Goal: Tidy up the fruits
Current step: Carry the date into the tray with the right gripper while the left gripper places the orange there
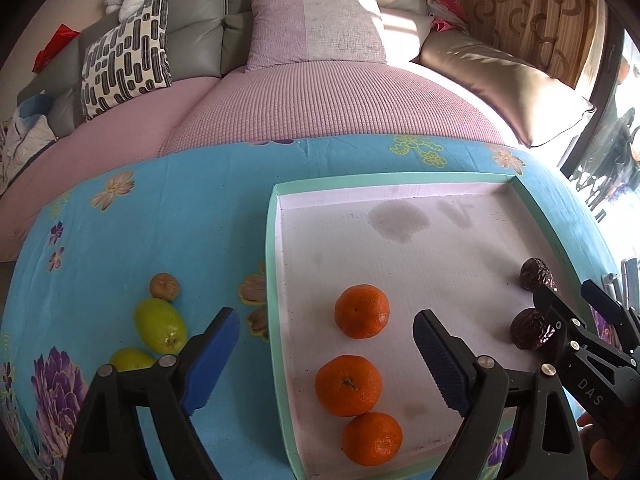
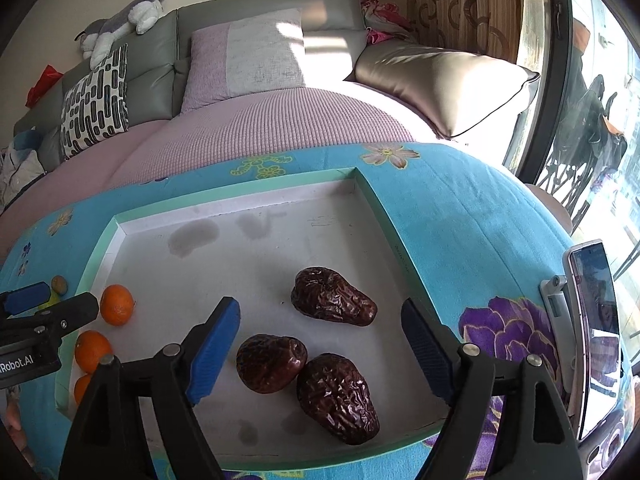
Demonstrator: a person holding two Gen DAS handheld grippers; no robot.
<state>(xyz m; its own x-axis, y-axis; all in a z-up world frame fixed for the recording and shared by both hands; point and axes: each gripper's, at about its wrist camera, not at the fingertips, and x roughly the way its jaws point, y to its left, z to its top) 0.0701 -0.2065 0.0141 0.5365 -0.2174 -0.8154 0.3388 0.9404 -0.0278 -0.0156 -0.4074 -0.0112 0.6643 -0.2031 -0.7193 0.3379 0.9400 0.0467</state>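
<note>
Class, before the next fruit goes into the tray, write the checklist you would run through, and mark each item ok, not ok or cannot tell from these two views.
1. Left gripper open and empty: ok.
2. Right gripper open and empty: ok.
3. Fruit left outside the tray: two green fruits and a small brown fruit on the blue cloth: not ok.
4. Free space in the tray: bare floor beyond the three oranges and three dark wrinkled fruits: ok.
5. Groups kept apart: oranges left, dark fruits right: ok.
6. More fruit outside both views: cannot tell.
</note>
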